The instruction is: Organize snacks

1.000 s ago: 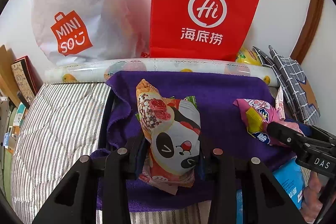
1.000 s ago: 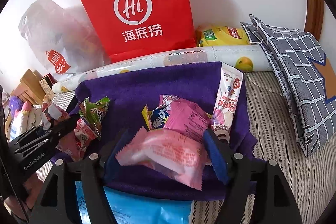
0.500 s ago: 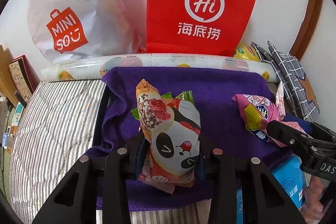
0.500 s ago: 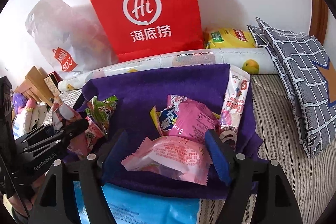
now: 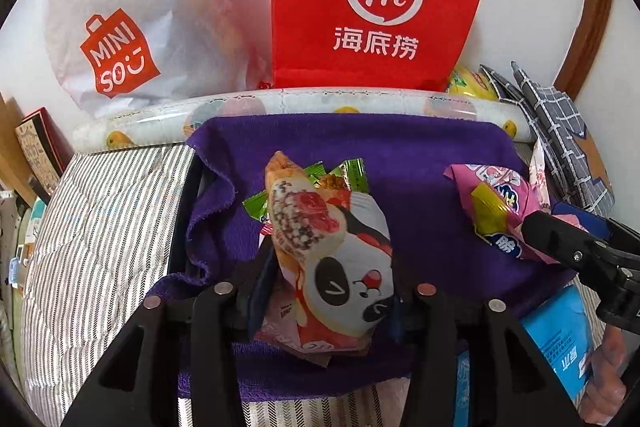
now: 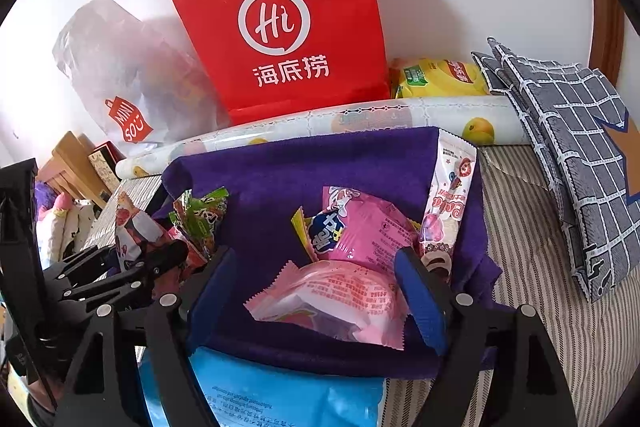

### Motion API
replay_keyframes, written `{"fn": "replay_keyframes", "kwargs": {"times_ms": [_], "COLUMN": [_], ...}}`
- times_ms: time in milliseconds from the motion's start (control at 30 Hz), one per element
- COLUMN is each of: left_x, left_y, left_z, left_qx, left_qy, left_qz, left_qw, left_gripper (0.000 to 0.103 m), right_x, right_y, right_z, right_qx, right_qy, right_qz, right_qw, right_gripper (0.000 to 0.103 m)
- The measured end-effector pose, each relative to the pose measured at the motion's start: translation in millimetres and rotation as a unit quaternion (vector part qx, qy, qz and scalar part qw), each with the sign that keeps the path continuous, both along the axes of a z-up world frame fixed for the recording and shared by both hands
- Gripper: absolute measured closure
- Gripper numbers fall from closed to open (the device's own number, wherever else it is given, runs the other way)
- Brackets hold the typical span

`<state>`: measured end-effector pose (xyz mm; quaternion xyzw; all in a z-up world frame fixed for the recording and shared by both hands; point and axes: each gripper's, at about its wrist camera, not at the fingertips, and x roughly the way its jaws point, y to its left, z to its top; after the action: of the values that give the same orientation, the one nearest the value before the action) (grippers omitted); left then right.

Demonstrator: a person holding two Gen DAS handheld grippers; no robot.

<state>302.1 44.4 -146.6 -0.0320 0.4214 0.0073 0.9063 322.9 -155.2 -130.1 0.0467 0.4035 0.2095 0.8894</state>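
Observation:
A panda-print snack packet stands tilted on the purple cloth, with green wrappers behind it. My left gripper has this packet between its fingers. Its jaws are opening, and the pads still touch the packet's sides. A pale pink packet lies on the cloth between the fingers of my right gripper. That gripper's jaws are opening too; the left pad stands clear of the packet and the right pad is close beside it. Behind lie a pink packet with blue lettering and a long white candy packet.
A red paper bag and a white Miniso bag lean on the wall behind a patterned roll. A grey checked cushion and a yellow packet are at right. A blue pack lies nearest. Striped bedding surrounds the cloth.
The left jaws have spread a little around the panda packet, which has puffed out. The right jaws have widened, so the left pad has drawn off the pink packet. Neither hand has shifted much.

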Motion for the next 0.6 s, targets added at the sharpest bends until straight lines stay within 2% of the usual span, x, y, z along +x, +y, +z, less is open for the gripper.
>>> {"fn": "replay_keyframes", "kwargs": {"times_ms": [67,267,600], "left_x": [1,3,1], "left_y": [-1,3,14], "left_z": [-1,-1,6], "left_qx": [0.002,0.001,-0.025], "left_qy": [0.004,0.011,-0.006], "left_qz": [0.000,0.012,0.031], "left_qw": [1.0000,0.9999,0.9992], "left_gripper": [0.044,0.030,0.025], "right_x": [1,3,0], "right_y": [2,3,-6], "right_z": [-2,-6,3], "right_qx": [-0.010,-0.016,0.016], "right_qy": [0.005,0.015,-0.001], "right_qz": [-0.001,0.002,-0.008], "right_qw": [1.000,1.000,1.000], "right_gripper": [0.023,0.023,0.023]}}
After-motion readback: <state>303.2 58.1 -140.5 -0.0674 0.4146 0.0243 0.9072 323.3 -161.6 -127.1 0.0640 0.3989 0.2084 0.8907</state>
